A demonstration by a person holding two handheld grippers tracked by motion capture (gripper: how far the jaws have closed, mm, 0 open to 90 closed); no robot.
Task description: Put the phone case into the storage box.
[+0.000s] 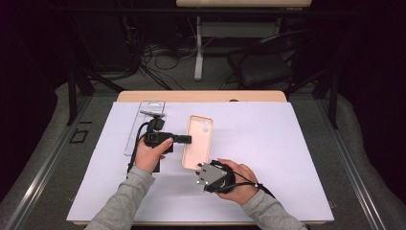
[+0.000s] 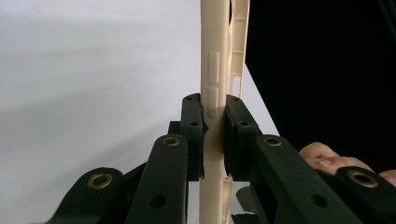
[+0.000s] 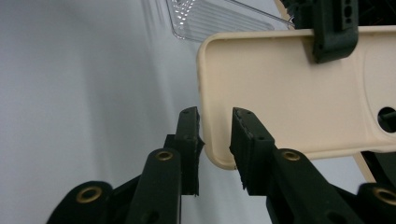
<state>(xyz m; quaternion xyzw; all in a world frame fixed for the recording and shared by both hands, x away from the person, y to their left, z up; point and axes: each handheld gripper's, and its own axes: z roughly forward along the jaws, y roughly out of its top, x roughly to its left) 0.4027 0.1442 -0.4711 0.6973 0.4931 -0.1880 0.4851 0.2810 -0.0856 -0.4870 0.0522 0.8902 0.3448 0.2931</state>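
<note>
A beige phone case (image 1: 197,139) lies hollow side up on the white sheet (image 1: 268,158). My left gripper (image 1: 187,139) reaches in from the left and is shut on the case's long left edge; in the left gripper view its pads (image 2: 194,121) pinch the thin rim of the case (image 2: 214,70). My right gripper (image 1: 202,166) sits at the case's near end. In the right gripper view its jaws (image 3: 215,116) straddle a rounded corner of the case (image 3: 289,102) with a gap on each side, so it is open. The left gripper's jaw (image 3: 334,32) clamps the far rim.
A clear plastic shell (image 1: 145,125) lies on the sheet left of the left hand, also visible as ribbed plastic (image 3: 210,18). The wooden table edge (image 1: 201,96) runs behind the sheet. A dark chair (image 1: 265,67) and cables stand beyond the table.
</note>
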